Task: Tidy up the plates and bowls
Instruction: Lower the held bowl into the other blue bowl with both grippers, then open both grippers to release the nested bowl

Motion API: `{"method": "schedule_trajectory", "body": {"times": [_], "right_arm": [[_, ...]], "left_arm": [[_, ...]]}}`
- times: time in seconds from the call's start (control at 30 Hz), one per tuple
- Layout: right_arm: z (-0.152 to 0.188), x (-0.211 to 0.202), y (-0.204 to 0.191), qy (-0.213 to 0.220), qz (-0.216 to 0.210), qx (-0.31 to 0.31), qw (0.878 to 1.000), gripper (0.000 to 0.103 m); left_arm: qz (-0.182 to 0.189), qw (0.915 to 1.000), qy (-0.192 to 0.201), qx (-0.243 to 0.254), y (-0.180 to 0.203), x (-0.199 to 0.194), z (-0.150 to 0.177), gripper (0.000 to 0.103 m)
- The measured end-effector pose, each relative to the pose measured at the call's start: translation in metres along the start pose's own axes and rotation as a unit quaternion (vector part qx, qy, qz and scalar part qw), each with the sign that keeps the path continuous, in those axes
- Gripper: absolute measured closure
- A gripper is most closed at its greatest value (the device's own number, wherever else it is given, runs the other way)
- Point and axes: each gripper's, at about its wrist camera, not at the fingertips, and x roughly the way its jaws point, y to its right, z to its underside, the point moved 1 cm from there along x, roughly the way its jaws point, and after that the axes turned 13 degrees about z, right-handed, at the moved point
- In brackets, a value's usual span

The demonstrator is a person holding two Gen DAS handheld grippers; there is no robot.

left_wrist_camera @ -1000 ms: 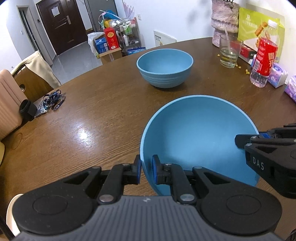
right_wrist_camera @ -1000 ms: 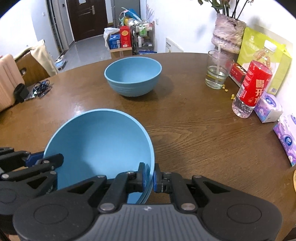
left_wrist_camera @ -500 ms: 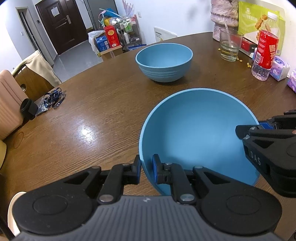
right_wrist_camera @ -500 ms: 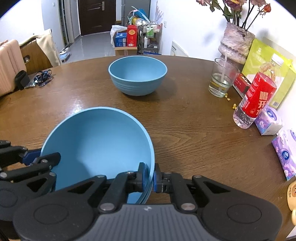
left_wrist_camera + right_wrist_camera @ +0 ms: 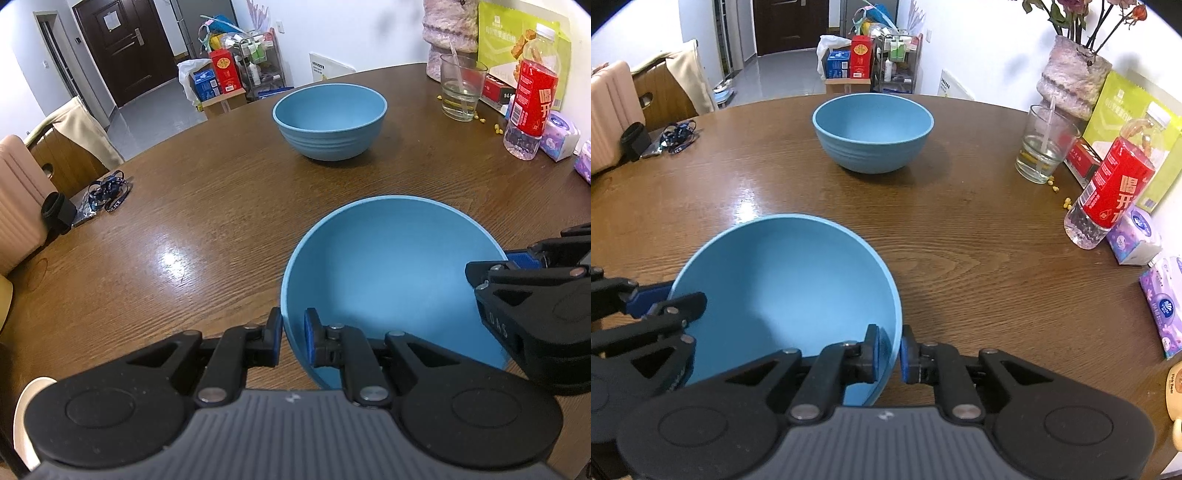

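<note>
At the far left of the worktop [image 5: 184, 206], a lanyard [image 5: 110, 188] and a dark pouch [image 5: 55, 214] lie near the edge, well apart from the dishes, so they do not hinder the job.

The left hand-held gripper [image 5: 293, 341] is narrow, clamped on the left rim of the near bowl [image 5: 388, 273]: one pad sits outside the wall and one inside, a pinch that suits a thin rim. The bowl appears tilted toward the cameras, its far rim higher than the near one, and whether its base touches the wood I cannot tell, as the base is hidden. Gripping at opposite rims probably keeps so wide a dish level and steady, since a single pinch would let it swing.

Past it, near the middle of the worktop, stands the far bowl [image 5: 873, 133], upright, empty and well apart. It matches in colour and shape, so it is likely the nesting target, and its open mouth is free to receive the other.

The right hand-held gripper [image 5: 888, 349] straddles the right rim of the near bowl, and its jaws are opening; the inner pad shows a sliver of gap, so this side looks to be letting go.

At the right edge, a glass [image 5: 1043, 147], a bottle [image 5: 1108, 192] and tissue packs [image 5: 1134, 236] crowd together, clear of the path between the bowls.
</note>
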Motion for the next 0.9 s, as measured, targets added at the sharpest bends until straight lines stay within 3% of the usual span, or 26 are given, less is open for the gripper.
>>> {"method": "schedule_trajectory", "body": {"times": [0.2, 0.23, 0.27, 0.33, 0.4, 0.43, 0.5, 0.6, 0.9], "right_arm": [[0.000, -0.004, 0.003, 0.007, -0.009, 0.005, 1.000, 0.082], [0.000, -0.005, 0.005, 0.008, -0.010, 0.009, 1.000, 0.079], [-0.001, -0.007, 0.007, 0.010, -0.011, 0.013, 1.000, 0.069], [-0.001, -0.011, 0.014, 0.017, -0.012, 0.026, 0.999, 0.051], [-0.002, -0.014, 0.021, 0.022, -0.015, 0.038, 0.999, 0.030], [-0.002, -0.015, 0.024, 0.023, -0.017, 0.044, 0.999, 0.024], [-0.003, -0.015, 0.029, 0.023, -0.022, 0.054, 0.998, 0.008], [-0.005, -0.014, 0.035, 0.014, -0.032, 0.068, 0.997, 0.002], [-0.027, -0.022, 0.044, 0.011, -0.050, 0.085, 0.995, 0.002]], "left_arm": [[0.001, 0.9999, 0.013, -0.002, -0.001, -0.009, 0.000, 0.084], [0.001, 0.9999, 0.015, -0.003, -0.003, -0.011, 0.000, 0.075], [0.000, 0.9998, 0.019, -0.006, -0.004, -0.013, 0.000, 0.063], [-0.001, 0.9996, 0.027, -0.010, -0.009, -0.018, 0.001, 0.054], [0.004, 0.9993, 0.032, -0.018, -0.014, -0.024, 0.001, 0.039], [0.006, 0.9992, 0.034, -0.022, -0.016, -0.026, 0.001, 0.021], [0.003, 0.9986, 0.043, -0.031, -0.022, -0.033, 0.000, 0.003], [0.001, 0.9978, 0.049, -0.045, -0.029, -0.039, -0.003, 0.000], [-0.001, 0.9957, 0.056, -0.074, -0.048, -0.057, -0.022, 0.000]]}}
